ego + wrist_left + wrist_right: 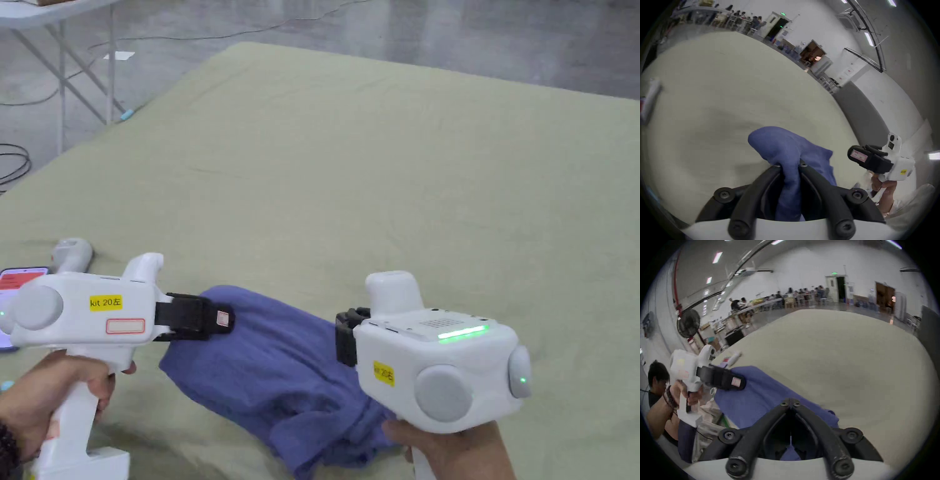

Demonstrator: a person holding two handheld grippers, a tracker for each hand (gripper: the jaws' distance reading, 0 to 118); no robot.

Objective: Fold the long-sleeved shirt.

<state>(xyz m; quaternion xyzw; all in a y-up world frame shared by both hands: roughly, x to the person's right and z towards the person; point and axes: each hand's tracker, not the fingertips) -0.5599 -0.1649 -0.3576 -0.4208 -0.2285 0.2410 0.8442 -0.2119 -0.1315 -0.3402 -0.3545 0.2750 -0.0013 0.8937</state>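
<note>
Setting: a wide, pale green padded surface [387, 175], bare across its far and right parts.
Shirt, place: the blue long-sleeved shirt [275, 369] is bunched in a heap at the near edge, left of centre, partly lifted off the surface.
Shirt, direction: its long axis runs on a slant, from the raised far-left end down to the crumpled near-right end; I cannot tell which end is the collar or where the sleeves lie.
Left gripper: the left gripper [788, 165] is clamped on a thick fold of the blue cloth, which bulges out past the tips in the left gripper view.
Right gripper: the right gripper [790, 404] has its tips together above the shirt; a sliver of blue shows low between the jaws, but whether cloth is pinched at the tips I cannot tell.
Hands: a hand [47, 394] holds the left handle at the near left; another holds the right handle at the near right.
Other things: a phone [19, 281] and a white device [72, 253] lie at the left edge.
Step in hand: judging by the heap, the shirt is being picked up to be opened; no fold is made.
Next move: likely needs the two grips drawn apart, so the cloth spreads flat with sleeves found.
</note>
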